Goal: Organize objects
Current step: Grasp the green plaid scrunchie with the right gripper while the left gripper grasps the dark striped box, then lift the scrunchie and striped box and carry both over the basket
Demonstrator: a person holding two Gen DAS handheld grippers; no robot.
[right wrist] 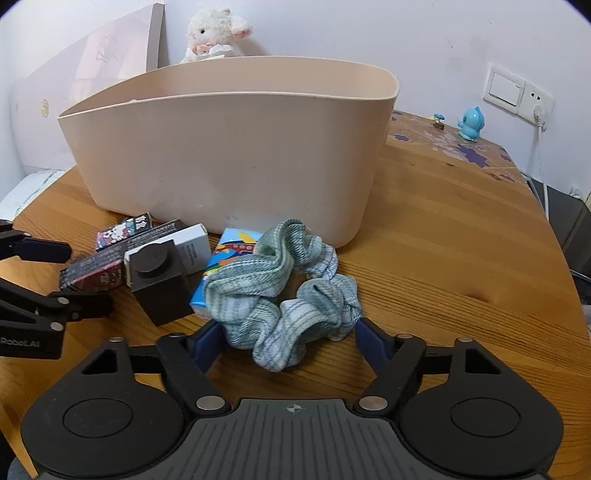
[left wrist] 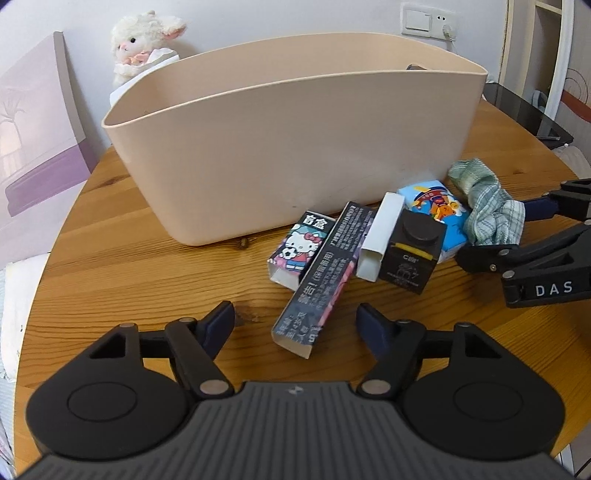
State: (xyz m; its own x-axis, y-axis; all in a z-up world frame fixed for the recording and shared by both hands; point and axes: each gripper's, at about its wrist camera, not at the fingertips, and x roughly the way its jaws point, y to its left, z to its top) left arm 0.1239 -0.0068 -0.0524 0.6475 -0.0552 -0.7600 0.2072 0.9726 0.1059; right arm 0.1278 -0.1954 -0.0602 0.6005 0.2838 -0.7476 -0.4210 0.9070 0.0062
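Observation:
A beige plastic bin [left wrist: 280,155] [right wrist: 229,155] stands on the round wooden table. In front of it lie a Hello Kitty box [left wrist: 297,249], a long dark box [left wrist: 325,273], a white box [left wrist: 380,236], a black block [left wrist: 415,247] [right wrist: 159,280], a blue cartoon pack [left wrist: 434,206] [right wrist: 231,254] and a green plaid scrunchie [left wrist: 487,205] [right wrist: 280,295]. My left gripper [left wrist: 295,325] is open, its fingers either side of the long dark box's near end. My right gripper [right wrist: 288,338] is open around the scrunchie's near edge.
A plush lamb [left wrist: 144,40] [right wrist: 218,33] sits behind the bin by a leaning canvas [left wrist: 37,129]. A small blue figurine [right wrist: 471,123] stands at the table's far right, near a wall socket [right wrist: 537,101]. The table edge curves close on both sides.

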